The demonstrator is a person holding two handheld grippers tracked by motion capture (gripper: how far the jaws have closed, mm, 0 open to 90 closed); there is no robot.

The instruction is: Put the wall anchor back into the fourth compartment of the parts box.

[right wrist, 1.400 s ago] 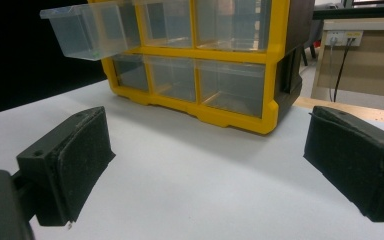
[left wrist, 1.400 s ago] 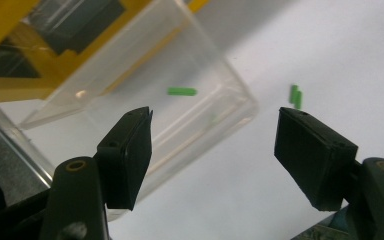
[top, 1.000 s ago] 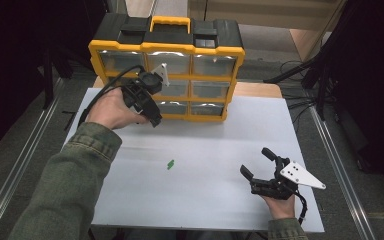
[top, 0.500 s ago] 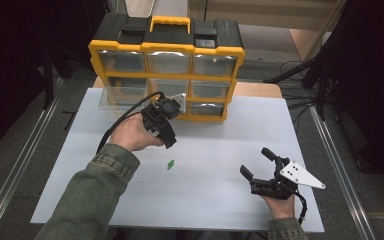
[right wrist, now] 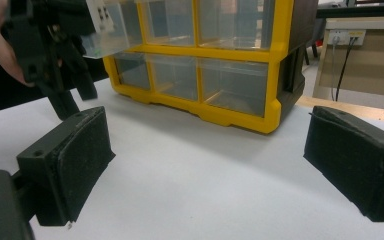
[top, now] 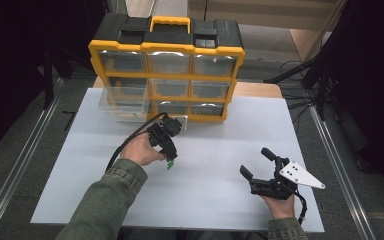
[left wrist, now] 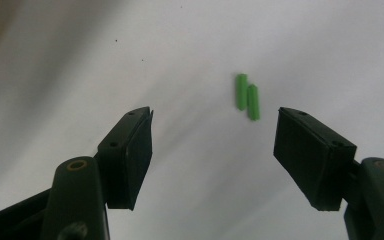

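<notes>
Directly beneath the left gripper (left wrist: 212, 150), whose jaws stand wide and hold nothing, two small green plastic pegs (left wrist: 247, 96) lie side by side on the white surface (top: 220, 150), nearer one jaw, their long axes roughly along the jaws' reach.

Yellow-and-black organiser box (top: 166, 70) at upper centre of the high view, carry handle on top, clear drawers in three columns; one clear drawer (top: 125, 102) on its left side pulled out over the table. White tabletop sheet (top: 220, 145) fills the middle of the frame. Black cables (top: 295, 85) on the floor, upper right.
</notes>
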